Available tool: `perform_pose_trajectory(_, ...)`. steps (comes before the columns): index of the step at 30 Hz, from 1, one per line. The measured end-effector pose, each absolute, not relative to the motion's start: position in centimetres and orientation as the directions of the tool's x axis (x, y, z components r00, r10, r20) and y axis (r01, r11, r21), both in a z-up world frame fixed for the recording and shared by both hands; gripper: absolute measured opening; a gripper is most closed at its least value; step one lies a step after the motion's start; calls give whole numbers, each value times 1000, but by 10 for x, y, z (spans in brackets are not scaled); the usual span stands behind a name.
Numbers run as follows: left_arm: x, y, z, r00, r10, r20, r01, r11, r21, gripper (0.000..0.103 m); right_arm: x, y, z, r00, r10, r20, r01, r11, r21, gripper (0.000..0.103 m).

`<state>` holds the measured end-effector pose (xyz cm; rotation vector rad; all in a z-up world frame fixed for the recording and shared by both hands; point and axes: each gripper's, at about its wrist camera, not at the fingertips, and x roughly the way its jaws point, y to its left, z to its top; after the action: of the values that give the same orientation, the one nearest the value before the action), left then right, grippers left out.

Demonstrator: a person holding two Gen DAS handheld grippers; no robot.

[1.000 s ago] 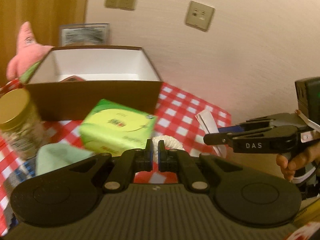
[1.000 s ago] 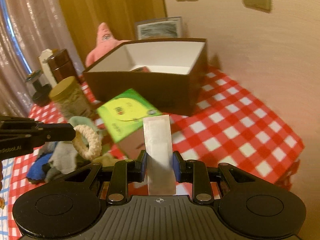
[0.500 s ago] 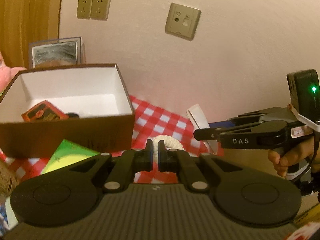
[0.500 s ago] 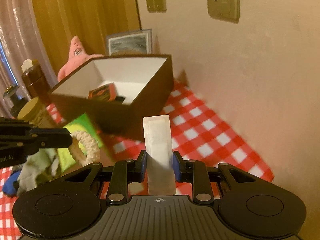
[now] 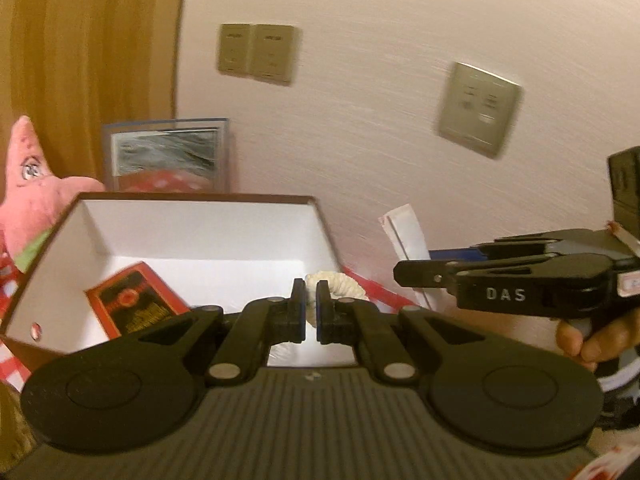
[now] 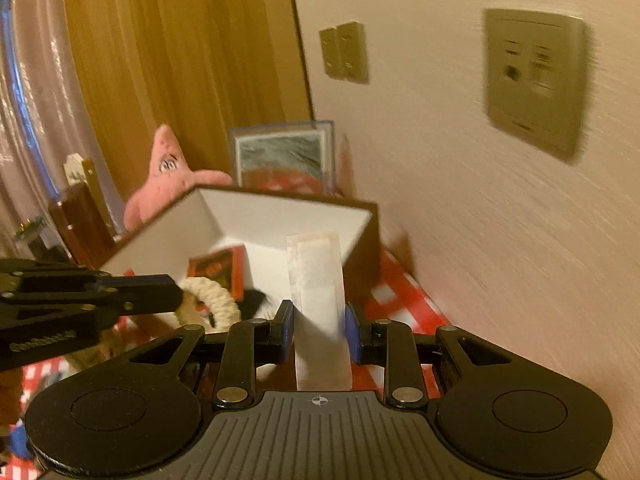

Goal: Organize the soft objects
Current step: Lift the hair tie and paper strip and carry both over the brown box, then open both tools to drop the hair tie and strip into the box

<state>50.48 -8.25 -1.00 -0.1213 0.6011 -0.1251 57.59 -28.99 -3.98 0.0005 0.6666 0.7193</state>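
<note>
My left gripper point(image 5: 311, 307) is shut on a cream rope ring point(image 5: 338, 283), held over the near right part of the brown box with white inside point(image 5: 192, 236). The ring also shows in the right wrist view point(image 6: 212, 296), at the tip of the left gripper point(image 6: 160, 292). My right gripper point(image 6: 318, 330) is shut on a flat white packet point(image 6: 318, 292) that stands upright before the box point(image 6: 280, 216). In the left wrist view the right gripper point(image 5: 404, 272) holds the packet point(image 5: 404, 232) just right of the box. A red-orange packet point(image 5: 132, 304) lies in the box.
A pink starfish plush point(image 5: 30, 188) point(image 6: 168, 184) sits left of the box. A framed picture point(image 5: 168, 156) leans on the wall behind it. The wall with sockets point(image 6: 536, 80) is close on the right. A red checked cloth point(image 6: 400, 292) covers the table.
Both grippers have risen and moved forward toward the box with their loads. The box's inside now shows from above; the green box and the jar have dropped out of view.
</note>
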Motion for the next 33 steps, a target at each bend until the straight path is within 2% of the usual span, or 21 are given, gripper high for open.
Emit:
perform_pose_trajectory(6,535,-57,-18,806,-74,-587,-9,991,-137,4,607,-259,-45,513,660,-549,-643,719,264,27)
perform_pose_trajectory(15,566,-36,-35,765,4,-644,-96,989,-109,4,645,-220,-70,495,656,-570,-642,718,268,28)
perform_pose_trajectory(16,568,-34,-37,761,12,-649,-105,989,-105,4,648,-217,-72,504,647,-572,-638,725,259,29)
perform_pose_trajectory(18,572,-30,-41,750,13,-661,-112,988,-108,6,655,-210,-76,506,635,-584,-630,735,252,44)
perform_pose_trajectory(19,575,-27,-43,742,7,-671,-118,986,-120,6,657,-209,-78,509,633,-583,-623,739,258,61)
perform_pose_trajectory(20,576,-24,-45,736,10,-677,-129,984,-126,6,659,-209,-79,513,634,-579,-616,741,265,70)
perform_pose_trajectory(22,578,-21,-48,727,18,-686,-138,983,-121,10,660,-209,-79,524,638,-564,-608,744,278,70)
perform_pose_trajectory(27,573,-17,-49,719,37,-694,-148,984,-102,29,655,-212,-76,519,649,-557,-615,736,285,70)
perform_pose_trajectory(33,562,-9,-45,711,34,-702,-157,981,-111,33,637,-221,-70,534,634,-560,-595,752,284,70)
